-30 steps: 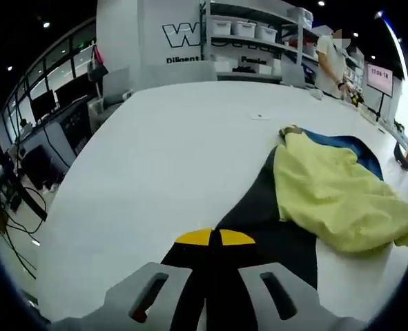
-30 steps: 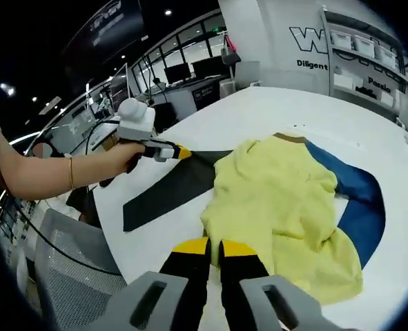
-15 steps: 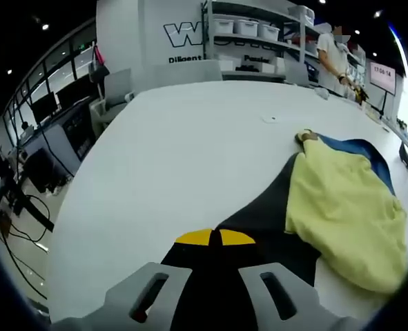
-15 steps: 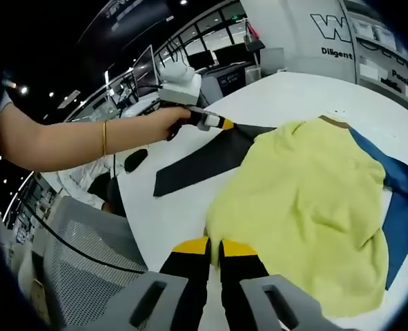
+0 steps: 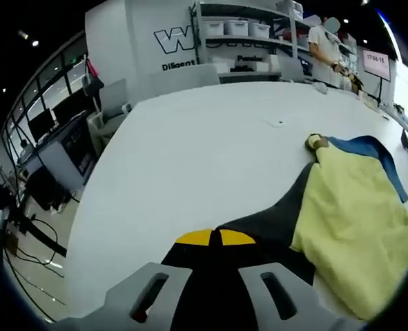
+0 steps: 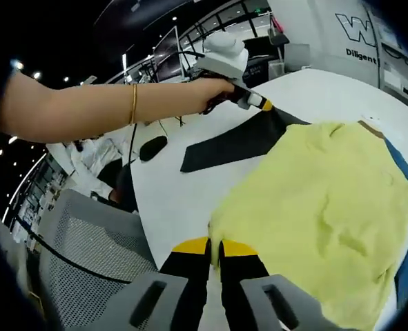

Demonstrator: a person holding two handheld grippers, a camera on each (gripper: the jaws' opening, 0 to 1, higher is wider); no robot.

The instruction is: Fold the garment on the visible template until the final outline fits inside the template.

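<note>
On the white table: the yellow garment (image 6: 321, 207) is lying spread over a dark template (image 6: 238, 141), with a blue panel (image 5: 369, 155) showing past its far edge.
Left gripper (image 5: 214, 238): its jaws are pressing together on a corner of the template, with dark sheet running under and between the tips.
Right gripper (image 6: 214, 245): its jaws are closing at the near hem of the garment; whether cloth is caught between them I cannot tell.
Key relation: the garment is lying ahead and to the right of the left jaws; the template strip is running lengthwise from the left gripper toward the collar (image 5: 315, 141).
Nearer gripper: the right one is sitting at the garment's edge, so the coming fold is likely falling to it.
Writing: a large "W" and "Diligent" are showing on the wall (image 5: 172, 41); a screen (image 5: 376, 63) is showing digits too small to read.
</note>
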